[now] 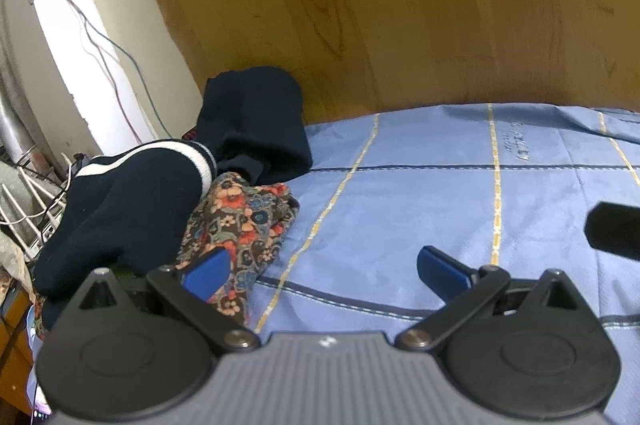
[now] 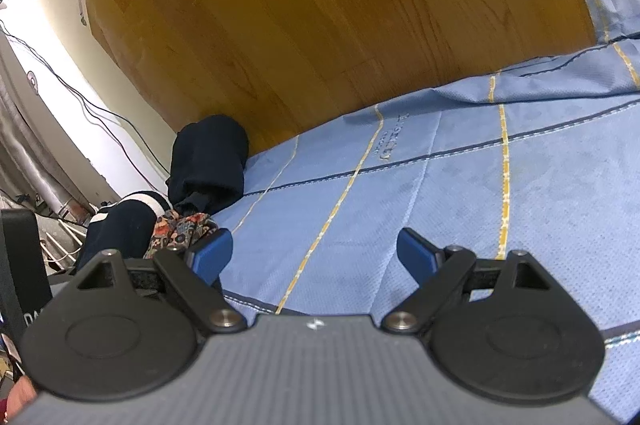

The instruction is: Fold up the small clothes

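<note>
A heap of small clothes lies at the left edge of the blue checked bedspread (image 1: 420,193): a dark navy garment with white stripes (image 1: 128,201), a floral-print piece (image 1: 244,221) under it, and a rolled dark navy garment (image 1: 256,117) against the headboard. My left gripper (image 1: 320,271) is open just above the bedspread, its left fingertip over the floral piece, nothing between the fingers. In the right wrist view the same heap shows farther off: floral piece (image 2: 180,227), striped garment (image 2: 120,225), rolled garment (image 2: 210,157). My right gripper (image 2: 316,255) is open over bare bedspread (image 2: 440,185).
A wooden headboard (image 1: 380,5) rises behind the bed. A cream wall with hanging cables (image 1: 100,45) and a white wire rack (image 1: 28,213) stand left of the bed. A black part of the other gripper (image 1: 616,229) shows at the right edge.
</note>
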{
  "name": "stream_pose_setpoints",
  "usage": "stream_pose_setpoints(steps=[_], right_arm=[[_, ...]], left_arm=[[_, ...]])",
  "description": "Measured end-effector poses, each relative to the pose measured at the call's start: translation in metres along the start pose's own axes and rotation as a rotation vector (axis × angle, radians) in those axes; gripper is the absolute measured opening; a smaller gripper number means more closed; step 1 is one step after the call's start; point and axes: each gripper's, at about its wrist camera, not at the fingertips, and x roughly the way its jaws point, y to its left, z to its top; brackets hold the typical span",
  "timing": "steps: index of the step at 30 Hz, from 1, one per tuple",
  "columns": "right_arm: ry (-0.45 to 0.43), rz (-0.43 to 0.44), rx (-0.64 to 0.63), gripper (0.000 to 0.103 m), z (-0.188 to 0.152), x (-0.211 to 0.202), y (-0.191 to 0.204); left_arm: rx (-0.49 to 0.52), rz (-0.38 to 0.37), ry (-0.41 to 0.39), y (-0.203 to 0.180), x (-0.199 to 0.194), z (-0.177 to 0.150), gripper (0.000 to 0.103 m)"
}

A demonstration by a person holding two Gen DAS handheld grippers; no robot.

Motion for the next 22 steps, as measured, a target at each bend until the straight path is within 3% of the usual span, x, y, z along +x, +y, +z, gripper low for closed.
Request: stream_pose_setpoints(steps=[13, 22], right_arm=[[0.003, 0.014, -0.028, 0.091, -0.0009, 0.0005, 0.0042], [-0.007, 0.01, -0.037, 0.091, 0.001, -0.0019, 0.0045]], left_arm=[[-0.029, 0.029, -0.004, 0.0103, 0.0022, 0.0014, 0.103], [-0.021, -0.013, -0.014, 0.0056, -0.0022, 0.0021, 0.103]])
